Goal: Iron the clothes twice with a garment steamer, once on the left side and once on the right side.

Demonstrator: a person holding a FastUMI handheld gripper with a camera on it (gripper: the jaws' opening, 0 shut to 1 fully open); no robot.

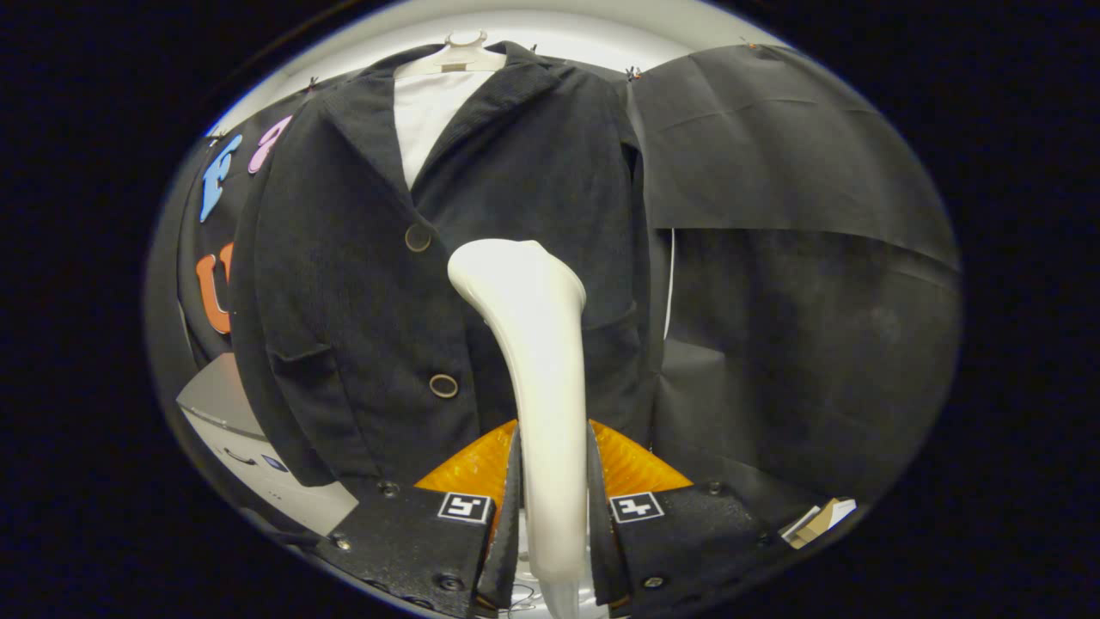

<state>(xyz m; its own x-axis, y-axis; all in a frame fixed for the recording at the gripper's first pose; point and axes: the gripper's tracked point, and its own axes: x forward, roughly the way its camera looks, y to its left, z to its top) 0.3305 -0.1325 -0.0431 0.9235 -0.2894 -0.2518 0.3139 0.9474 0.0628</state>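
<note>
tongs clenched on one steamer | one jacket | two buttons

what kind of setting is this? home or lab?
Looks like a staged recording booth, not a home: black cloth wall pinned up behind, a dark jacket on a hanger against it. The gripper is shut on a white garment steamer, its head at the jacket.
</note>
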